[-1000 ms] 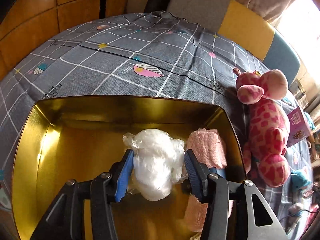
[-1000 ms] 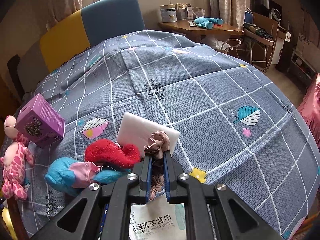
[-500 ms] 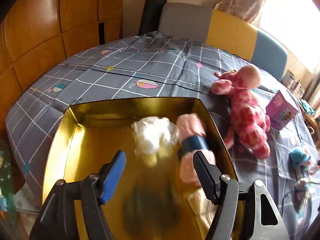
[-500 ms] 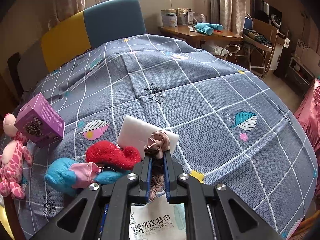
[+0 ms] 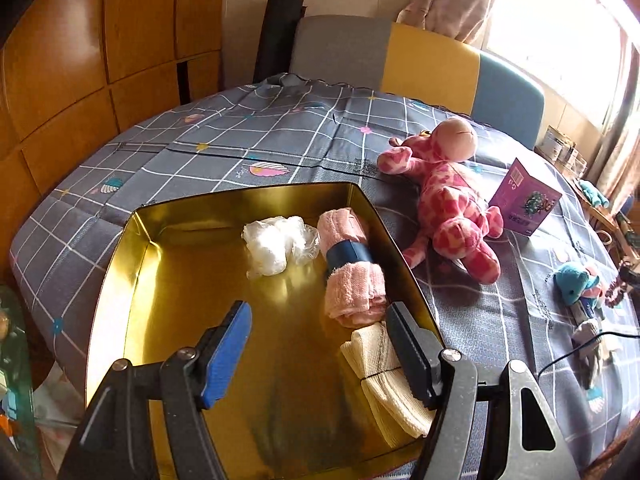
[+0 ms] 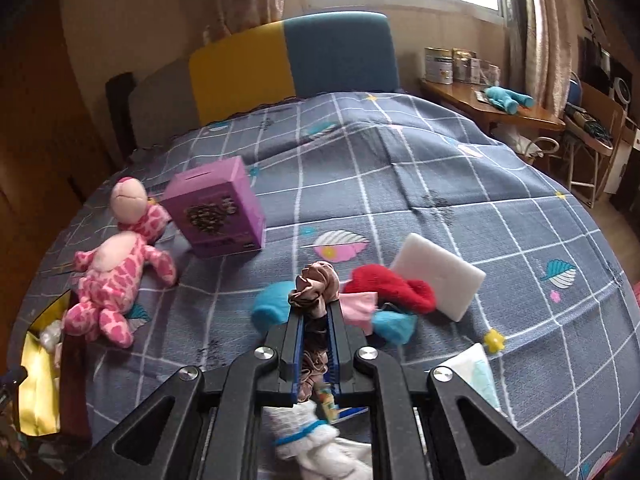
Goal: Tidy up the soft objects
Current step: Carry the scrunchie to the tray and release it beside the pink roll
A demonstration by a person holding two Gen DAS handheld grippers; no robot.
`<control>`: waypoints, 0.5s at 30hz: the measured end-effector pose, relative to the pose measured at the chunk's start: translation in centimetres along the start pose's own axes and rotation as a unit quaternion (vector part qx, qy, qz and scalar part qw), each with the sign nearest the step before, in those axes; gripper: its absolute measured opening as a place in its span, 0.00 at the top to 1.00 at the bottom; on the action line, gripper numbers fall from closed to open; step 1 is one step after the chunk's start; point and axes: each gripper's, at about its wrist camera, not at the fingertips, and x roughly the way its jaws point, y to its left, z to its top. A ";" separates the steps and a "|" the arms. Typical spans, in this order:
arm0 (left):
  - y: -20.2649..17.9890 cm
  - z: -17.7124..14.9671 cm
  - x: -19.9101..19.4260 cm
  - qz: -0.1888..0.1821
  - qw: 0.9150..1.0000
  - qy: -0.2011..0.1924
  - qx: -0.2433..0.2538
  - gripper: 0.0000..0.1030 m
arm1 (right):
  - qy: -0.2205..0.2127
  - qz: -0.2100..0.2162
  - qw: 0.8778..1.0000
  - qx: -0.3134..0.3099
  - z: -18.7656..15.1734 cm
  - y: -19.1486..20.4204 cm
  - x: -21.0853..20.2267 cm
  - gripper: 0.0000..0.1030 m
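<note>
A gold tin box (image 5: 132,280) sits on the grey patterned bedspread. Inside lie a white plastic-wrapped bundle (image 5: 276,246), a rolled pink towel (image 5: 352,264) with a blue band, and a cream folded cloth (image 5: 384,380). My left gripper (image 5: 320,332) hangs open above the box with nothing between its fingers. My right gripper (image 6: 316,316) is shut on a brown scrunchie (image 6: 316,284), lifted above a blue plush toy (image 6: 272,306) and a red fuzzy item (image 6: 392,286). A pink spotted plush (image 5: 448,200) (image 6: 112,280) lies beside the box.
A purple carton (image 6: 216,208) (image 5: 524,204) stands near the plush. A white foam block (image 6: 440,280), a wet-wipes pack (image 6: 476,372) and white socks (image 6: 320,440) lie near my right gripper. A headboard (image 6: 292,64) is behind the bed, a wooden desk (image 6: 492,108) at right.
My left gripper let go of the white bundle in the box, opened wider and drew back and up. My right gripper swung left with the scrunchie in it.
</note>
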 end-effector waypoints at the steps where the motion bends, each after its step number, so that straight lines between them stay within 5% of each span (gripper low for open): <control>1: 0.0 -0.1 -0.1 -0.002 1.000 0.000 -0.001 0.31 | 0.000 0.015 1.000 -0.008 0.0 1.1 -0.3 0.91; 8: 0.8 -0.4 -0.6 -0.007 1.000 -0.002 -0.006 0.31 | 0.022 0.131 0.989 -0.063 -0.5 9.4 -1.3 0.91; 15: 2.4 -0.7 -1.3 -0.001 1.000 -0.011 -0.012 0.32 | 0.074 0.242 0.961 -0.109 -2.6 18.8 -0.4 0.91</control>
